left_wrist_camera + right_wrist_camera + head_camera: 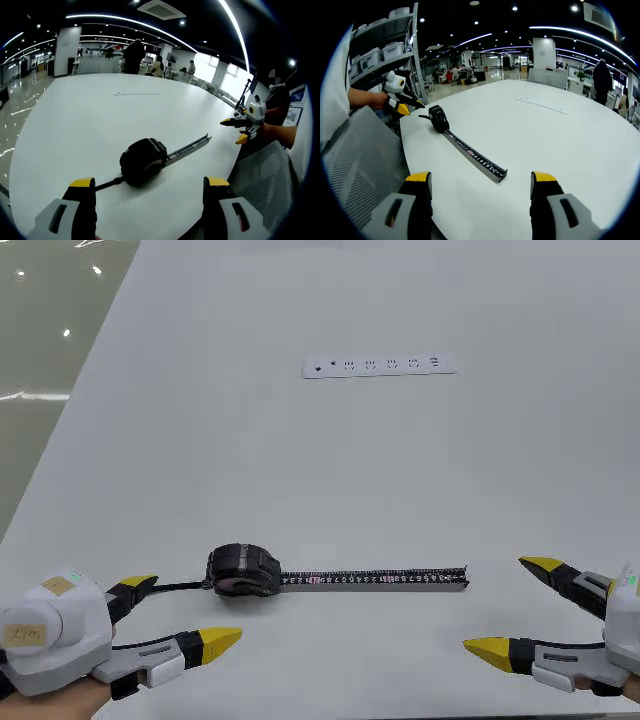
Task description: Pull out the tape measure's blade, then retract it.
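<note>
The broad white surface (300,460) carries a black round-cased tape measure (243,571) near its close edge. Its dark, numbered metal blade (375,579) is drawn out flat to the right and lies on its own. The step in hand therefore looks to be the retraction. It would be best to pin the case first so it cannot skid, then guide the blade's end back slowly rather than let it whip. The left tongs (185,610), yellow-tipped and wide open, hold nothing. The case sits just ahead of them, with its thin black cord (180,587) running toward one tip. The right tongs (505,605), equally spread and empty, hover near the blade's free end without touching it.
</note>
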Motion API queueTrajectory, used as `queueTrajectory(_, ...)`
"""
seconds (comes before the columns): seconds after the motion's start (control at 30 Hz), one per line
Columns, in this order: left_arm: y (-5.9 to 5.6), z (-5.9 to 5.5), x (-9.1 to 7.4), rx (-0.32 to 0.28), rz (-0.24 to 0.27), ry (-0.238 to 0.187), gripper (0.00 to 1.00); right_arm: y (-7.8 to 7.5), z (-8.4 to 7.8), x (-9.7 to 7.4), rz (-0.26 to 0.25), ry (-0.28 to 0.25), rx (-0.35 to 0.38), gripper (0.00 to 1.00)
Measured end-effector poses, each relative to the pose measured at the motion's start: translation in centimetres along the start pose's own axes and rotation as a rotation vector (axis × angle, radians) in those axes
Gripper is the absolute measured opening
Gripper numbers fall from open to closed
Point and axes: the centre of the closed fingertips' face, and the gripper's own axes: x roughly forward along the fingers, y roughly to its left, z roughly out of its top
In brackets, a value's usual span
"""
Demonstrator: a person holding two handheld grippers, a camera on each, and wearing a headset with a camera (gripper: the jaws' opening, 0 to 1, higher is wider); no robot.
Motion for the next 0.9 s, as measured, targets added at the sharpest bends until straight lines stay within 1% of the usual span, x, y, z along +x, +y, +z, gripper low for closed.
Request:
queueTrajectory(0.13,-0.3,0.2,0.5,0.004,0.0,0.01,0.85,-0.1,0.0,0.2,0.006,-0.002,0.001,0.81)
queueTrajectory(0.27,-0.5,0.5,0.8,-0.009,0.001,0.013,0.85,0.0,0.0,0.3,0.01,-0.009,0.006,0.81)
queueTrajectory(0.4,-0.6,0.7,1.4,-0.009,0.006,0.03,0.85,0.1,-0.1,0.4,0.015,-0.012,0.009,0.81)
queueTrajectory(0.53,-0.8,1.2,2.0,-0.016,0.01,0.029,0.85,0.1,-0.2,0.4,0.017,-0.012,0.007,0.8)
queueTrajectory(0.77,-0.8,1.1,3.2,-0.028,0.025,0.057,0.85,-0.2,-0.1,0.4,0.017,-0.018,0.002,0.8)
queueTrajectory(0.83,-0.8,1.0,3.5,-0.02,0.03,0.071,0.85,-0.3,-0.1,0.4,0.018,-0.02,0.002,0.8)
queueTrajectory(0.9,-0.8,1.0,3.8,-0.018,0.027,0.076,0.85,-0.4,-0.1,0.5,0.018,-0.022,0.002,0.8)
